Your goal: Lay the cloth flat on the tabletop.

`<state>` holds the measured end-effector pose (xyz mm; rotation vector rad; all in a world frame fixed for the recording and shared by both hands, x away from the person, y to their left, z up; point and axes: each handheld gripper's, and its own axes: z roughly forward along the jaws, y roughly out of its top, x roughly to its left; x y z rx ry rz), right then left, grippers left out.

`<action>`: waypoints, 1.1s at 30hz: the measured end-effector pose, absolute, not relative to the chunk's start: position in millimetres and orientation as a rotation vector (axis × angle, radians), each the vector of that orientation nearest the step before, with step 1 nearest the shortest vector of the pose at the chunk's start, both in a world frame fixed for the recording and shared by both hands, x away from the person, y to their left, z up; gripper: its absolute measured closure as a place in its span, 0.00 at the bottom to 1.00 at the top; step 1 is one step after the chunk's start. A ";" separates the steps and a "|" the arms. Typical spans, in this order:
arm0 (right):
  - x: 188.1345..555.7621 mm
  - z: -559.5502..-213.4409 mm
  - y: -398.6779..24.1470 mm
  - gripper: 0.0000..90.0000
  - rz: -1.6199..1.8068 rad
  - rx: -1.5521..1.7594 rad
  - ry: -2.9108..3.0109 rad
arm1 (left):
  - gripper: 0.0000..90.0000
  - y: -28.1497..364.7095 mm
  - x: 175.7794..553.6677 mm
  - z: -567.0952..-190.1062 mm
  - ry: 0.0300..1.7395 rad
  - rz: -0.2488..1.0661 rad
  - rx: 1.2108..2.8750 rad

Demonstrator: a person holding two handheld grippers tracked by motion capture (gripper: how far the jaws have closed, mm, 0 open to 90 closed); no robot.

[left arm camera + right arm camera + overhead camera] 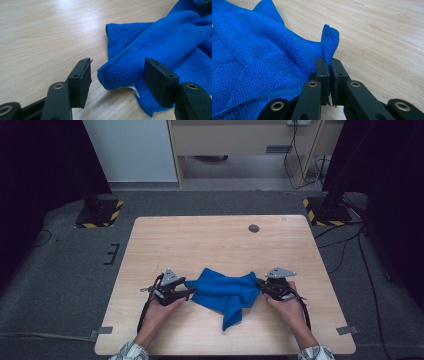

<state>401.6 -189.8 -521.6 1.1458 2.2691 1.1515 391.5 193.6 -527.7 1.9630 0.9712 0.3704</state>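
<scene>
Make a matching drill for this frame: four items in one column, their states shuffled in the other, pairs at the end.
Items
1. left gripper
2. right gripper
3. blue cloth
4. table

States
A. crumpled, lying between the two grippers
B. jaws apart, a folded cloth edge between them, pads not pressing
C. light wood, a dark round spot near its far edge
D. jaws clamped on a cloth corner

Pairs: 1-B, 2-D, 3-A, 4-C

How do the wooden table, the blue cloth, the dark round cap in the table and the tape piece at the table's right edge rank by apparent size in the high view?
1. wooden table
2. blue cloth
3. and 4. dark round cap and tape piece: too alike to rank.
</scene>
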 end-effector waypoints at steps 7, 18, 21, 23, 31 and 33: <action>401.7 -521.7 -190.4 0.96 1.147 1.150 2.269 | 0.56 186.3 394.6 -533.1 0.954 0.317 2.004; 403.8 -523.4 -191.3 0.95 1.142 1.171 2.281 | 0.95 186.7 389.4 -524.5 0.933 0.382 2.015; 403.9 -523.4 -191.3 0.94 1.141 1.172 2.281 | 0.97 189.3 387.5 -519.8 0.944 0.403 1.995; 404.1 -523.7 -191.5 0.93 1.137 1.171 2.282 | 0.97 191.0 386.6 -517.0 0.955 0.411 1.975; 405.9 -529.3 -191.3 0.73 1.105 1.220 2.305 | 0.97 187.0 382.5 -512.9 0.941 0.422 1.983; 407.9 -531.0 -191.5 0.66 1.105 1.235 2.317 | 0.97 186.6 381.9 -512.2 0.938 0.425 1.981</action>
